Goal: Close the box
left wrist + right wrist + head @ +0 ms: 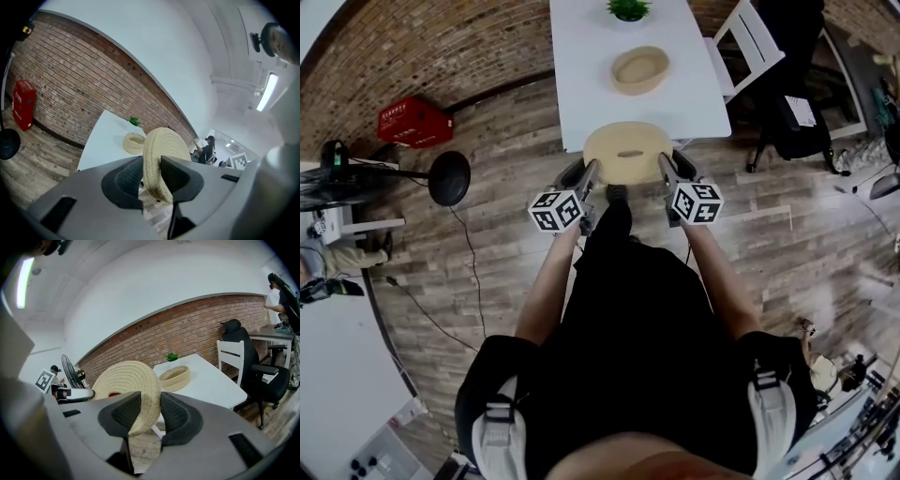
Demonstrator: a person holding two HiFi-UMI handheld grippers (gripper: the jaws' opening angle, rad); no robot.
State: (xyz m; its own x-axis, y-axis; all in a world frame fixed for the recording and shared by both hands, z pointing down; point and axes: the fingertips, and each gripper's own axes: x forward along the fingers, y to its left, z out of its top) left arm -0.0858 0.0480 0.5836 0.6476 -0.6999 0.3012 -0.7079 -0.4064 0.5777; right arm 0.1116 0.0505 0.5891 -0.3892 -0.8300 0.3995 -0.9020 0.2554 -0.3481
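Head view looks down past our forearms to the round woven lid (628, 152), which we hold by two sides: the left hand-held gripper (587, 176) is clamped on its left rim and the right hand-held gripper (667, 171) on its right rim. In each gripper view the jaws press on either face of the coiled rim, parted only as far as the rim is thick. We hold the lid roughly level in the air at the near edge of the white counter (581, 84). Farther along the counter sits the open woven box (639, 69), well apart from the lid, and beyond it a small green plant (628, 9). Off to the right stands a white chair (748, 42), and a red crate (414, 122) lies on the floor (506, 234) to the left
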